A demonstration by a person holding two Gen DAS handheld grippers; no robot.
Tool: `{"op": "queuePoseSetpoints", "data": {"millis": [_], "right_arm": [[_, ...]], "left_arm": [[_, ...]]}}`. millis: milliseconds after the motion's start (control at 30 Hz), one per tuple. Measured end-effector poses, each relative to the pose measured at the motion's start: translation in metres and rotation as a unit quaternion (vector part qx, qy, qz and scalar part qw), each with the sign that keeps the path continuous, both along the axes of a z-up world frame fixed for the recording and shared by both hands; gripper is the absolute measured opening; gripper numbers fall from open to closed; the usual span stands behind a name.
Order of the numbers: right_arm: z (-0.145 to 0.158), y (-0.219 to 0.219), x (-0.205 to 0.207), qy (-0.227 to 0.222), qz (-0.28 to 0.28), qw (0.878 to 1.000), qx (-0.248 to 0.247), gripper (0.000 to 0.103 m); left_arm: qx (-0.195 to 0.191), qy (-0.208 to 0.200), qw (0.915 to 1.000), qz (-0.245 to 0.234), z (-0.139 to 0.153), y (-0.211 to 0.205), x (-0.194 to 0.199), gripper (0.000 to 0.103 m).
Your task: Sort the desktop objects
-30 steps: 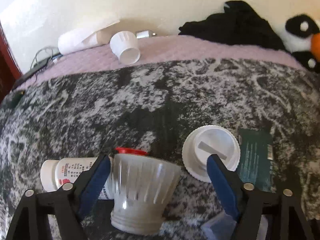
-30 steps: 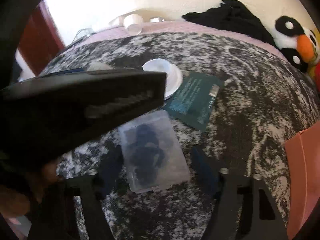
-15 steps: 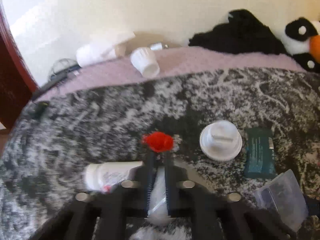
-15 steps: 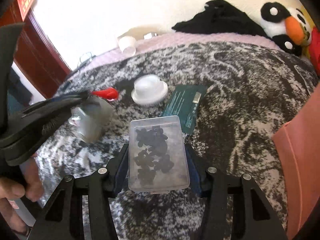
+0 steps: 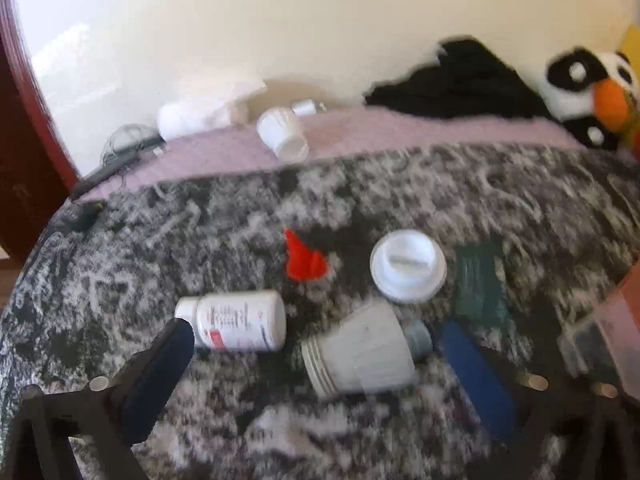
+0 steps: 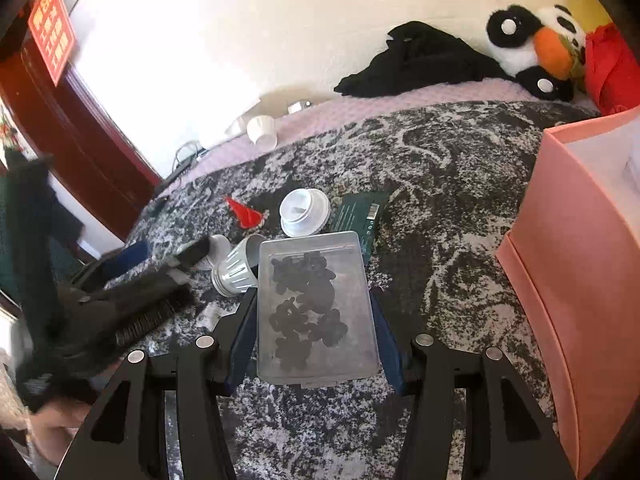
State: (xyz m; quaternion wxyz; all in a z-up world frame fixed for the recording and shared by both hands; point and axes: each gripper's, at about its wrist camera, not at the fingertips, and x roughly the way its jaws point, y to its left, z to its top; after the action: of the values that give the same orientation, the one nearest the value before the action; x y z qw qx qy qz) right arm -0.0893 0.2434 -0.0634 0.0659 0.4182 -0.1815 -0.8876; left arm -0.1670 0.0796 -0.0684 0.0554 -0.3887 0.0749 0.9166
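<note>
My left gripper is open. A grey ribbed cup lies on its side between the fingers, loose on the patterned cloth; it also shows in the right wrist view. A white pill bottle lies by the left finger. A red cap, a white lid and a dark green card lie beyond. My right gripper is shut on a clear plastic box of black pieces, held above the cloth.
A pink storage box stands at the right. A white cup, a paper roll, black cloth and a plush penguin lie at the back by the wall. A dark red door frame is at left.
My left gripper closed on the grey cup, then opened; the cup now lies on its side. My right gripper closed on the clear box and lifted it.
</note>
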Motion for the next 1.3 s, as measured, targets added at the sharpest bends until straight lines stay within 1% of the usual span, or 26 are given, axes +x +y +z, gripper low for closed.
{"op": "queuePoseSetpoints", "data": {"millis": [167, 200, 233, 267, 300, 333, 500, 533, 567, 600, 633, 667, 767, 800, 833, 933, 967, 1167, 1300], "right_arm": [[-0.003, 0.014, -0.006, -0.005, -0.010, 1.000, 0.003, 0.056], [-0.005, 0.017, -0.007, -0.007, -0.013, 1.000, 0.003, 0.056], [-0.006, 0.021, -0.008, -0.009, -0.015, 1.000, 0.004, 0.056], [-0.007, 0.023, -0.008, -0.011, -0.017, 1.000, 0.004, 0.056], [-0.008, 0.026, -0.009, -0.013, -0.018, 1.000, 0.005, 0.056], [-0.008, 0.028, -0.008, -0.013, -0.019, 1.000, 0.007, 0.056], [0.000, 0.037, -0.002, -0.005, -0.023, 1.000, 0.010, 0.056], [0.002, 0.039, 0.000, -0.003, -0.025, 1.000, 0.008, 0.056], [0.004, 0.041, 0.002, -0.001, -0.027, 1.000, 0.007, 0.056], [0.006, 0.043, 0.004, 0.001, -0.029, 1.000, 0.005, 0.056], [0.009, 0.044, 0.006, 0.004, -0.030, 1.000, 0.004, 0.056], [0.011, 0.045, 0.009, 0.006, -0.032, 0.999, 0.002, 0.056], [0.019, 0.048, 0.017, 0.013, -0.036, 0.999, -0.001, 0.056], [0.021, 0.048, 0.020, 0.014, -0.036, 0.999, -0.002, 0.056], [0.022, 0.048, 0.023, 0.015, -0.035, 0.999, -0.004, 0.056], [0.031, 0.046, 0.029, 0.021, -0.032, 0.999, -0.001, 0.056], [0.033, 0.045, 0.031, 0.024, -0.031, 0.999, 0.001, 0.056], [0.056, 0.052, 0.045, 0.044, -0.034, 0.998, -0.013, 0.056], [0.068, 0.060, 0.055, 0.054, -0.040, 0.997, -0.026, 0.056]], "left_arm": [[-0.002, -0.036, 0.9993, 0.009, -0.020, 0.013, -0.019, 0.103], [0.002, -0.045, 0.9989, 0.008, -0.025, 0.015, -0.021, 0.102], [0.007, -0.057, 0.9983, 0.006, -0.033, 0.016, -0.024, 0.099], [0.008, -0.069, 0.9975, 0.006, -0.041, 0.017, -0.027, 0.076], [0.008, -0.082, 0.9966, 0.006, -0.049, 0.018, -0.030, 0.064], [0.009, -0.085, 0.9963, 0.004, -0.050, 0.020, -0.030, 0.064], [0.012, -0.052, 0.9985, -0.011, -0.017, 0.026, -0.016, 0.061], [0.007, -0.042, 0.9990, -0.015, -0.010, 0.029, -0.013, 0.061], [-0.017, -0.024, 0.9994, -0.020, 0.001, 0.035, -0.006, 0.061], [-0.057, 0.002, 0.9981, -0.022, 0.011, 0.043, 0.004, 0.061], [-0.112, 0.037, 0.9927, -0.026, 0.020, 0.053, 0.015, 0.061], [-0.160, 0.067, 0.9844, -0.032, 0.026, 0.064, 0.027, 0.061], [-0.233, 0.106, 0.9654, -0.050, 0.034, 0.084, 0.049, 0.061], [-0.241, 0.106, 0.9630, -0.058, 0.036, 0.088, 0.054, 0.061], [-0.237, 0.098, 0.9645, -0.064, 0.037, 0.087, 0.056, 0.061], [-0.235, 0.113, 0.9631, -0.067, 0.052, 0.086, 0.067, 0.061], [-0.229, 0.118, 0.9638, -0.067, 0.059, 0.085, 0.070, 0.061], [-0.181, 0.126, 0.9728, -0.069, 0.092, 0.077, 0.081, 0.061], [-0.161, 0.126, 0.9760, -0.075, 0.100, 0.075, 0.089, 0.062]]}}
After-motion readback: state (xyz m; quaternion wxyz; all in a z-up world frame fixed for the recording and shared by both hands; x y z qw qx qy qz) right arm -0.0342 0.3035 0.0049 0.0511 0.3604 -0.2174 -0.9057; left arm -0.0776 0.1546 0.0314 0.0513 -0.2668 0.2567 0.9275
